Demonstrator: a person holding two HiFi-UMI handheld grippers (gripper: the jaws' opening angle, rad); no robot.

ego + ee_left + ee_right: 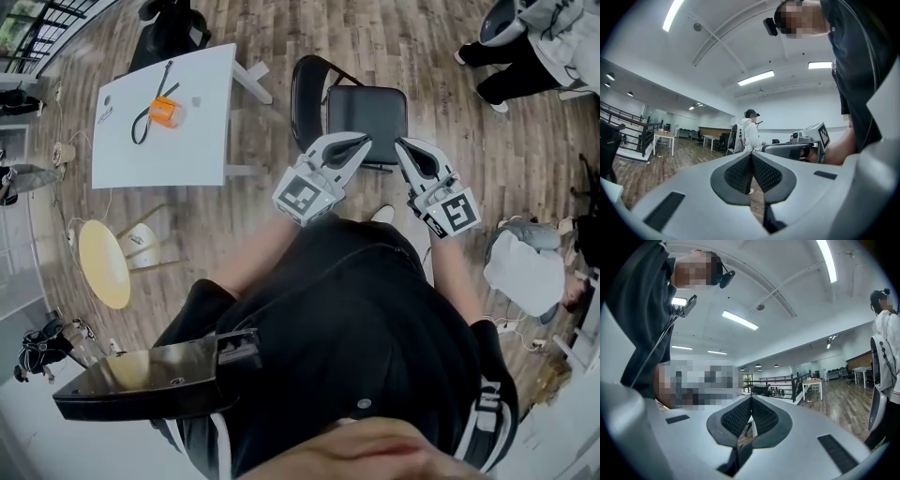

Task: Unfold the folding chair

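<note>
While surveying from the head view, noted left gripper (pixel 361 143) (pixel 751 157) closed, jaws together with nothing between; right gripper (pixel 405 146) (pixel 751 399) likewise closed and empty, held beside it. Found black folding chair (pixel 367 111) standing on wood floor (pixel 281 37) just beyond both gripper tips, seat facing up, curved backrest at its left. Recorded white tabletop (pixel 197 141) well apart at left, carrying orange object (pixel 165 112) and black cable (pixel 157 89).

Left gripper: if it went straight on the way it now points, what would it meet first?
Nothing near: the left gripper looks out over open wooden floor. Far ahead, roughly in line, stands a person in a white hooded top. The black folding chair probably lies below its line.
</note>
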